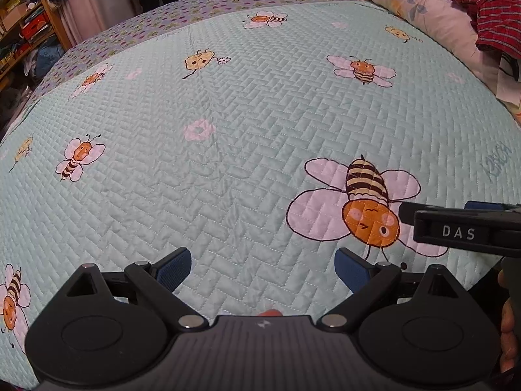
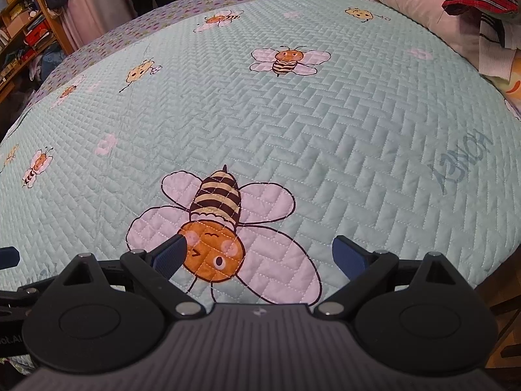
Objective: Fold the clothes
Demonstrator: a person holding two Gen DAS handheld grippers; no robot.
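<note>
**Clothes heaped at the bed's far corner, both grippers empty over the quilt**

The left gripper [image 1: 263,268] and right gripper [image 2: 257,255] hang over the bee-print quilt [image 1: 228,130], each with its jaws wide apart and nothing between them. The two tools sit close side by side; the right one's body juts into the left wrist view at its right edge, so a hasty swing could knock one against the other.

The clothes [image 1: 491,22] lie in a crumpled pile at the far right corner, on a floral duvet [image 1: 420,3], well apart from both grippers. A red plaid piece lies on top, with white fabric [image 2: 495,55] below it and dark patterned cloth behind. In my judgement the tangle is the main hazard: a grab at the plaid could pinch a second layer or the duvet beneath and drag the heap along. The quilt is soft and stitched, so low jaws might also catch it.

No folded garment shows on the quilt in either view.
</note>
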